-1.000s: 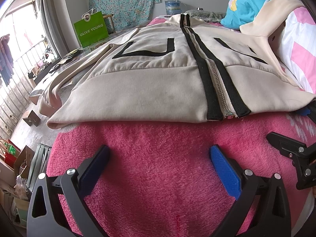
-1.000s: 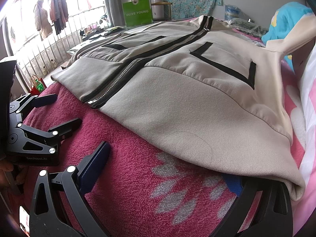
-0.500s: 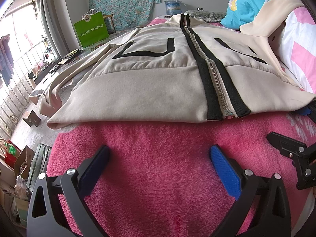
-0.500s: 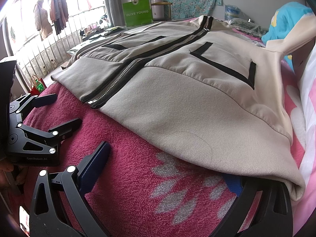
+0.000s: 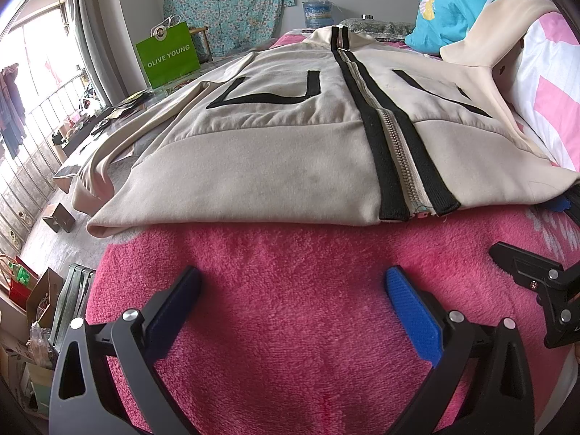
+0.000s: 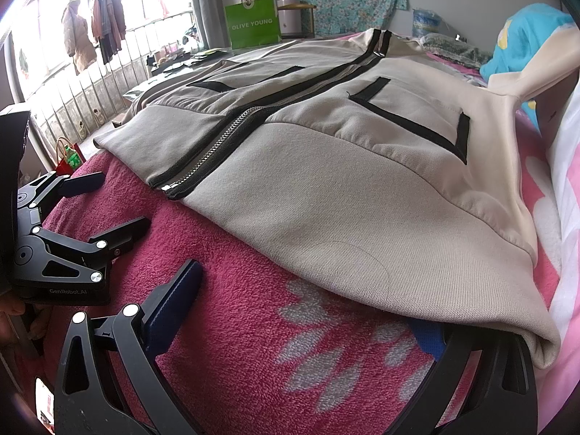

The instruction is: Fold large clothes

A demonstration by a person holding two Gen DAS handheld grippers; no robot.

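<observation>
Jacket hem covers right tongs' fingertip, right view only.

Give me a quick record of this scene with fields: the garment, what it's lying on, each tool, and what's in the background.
garment: beige jacket with black trim, zipped, laid flat front-up
surface: pink fleece blanket
left tool: open, resting on the blanket short of the hem, holding nothing
right tool: open, at the jacket's hem corner, one finger under the cloth
sleeve: one draped up over the pink-and-white bedding
background: green shopping bag, blue pillow
</observation>
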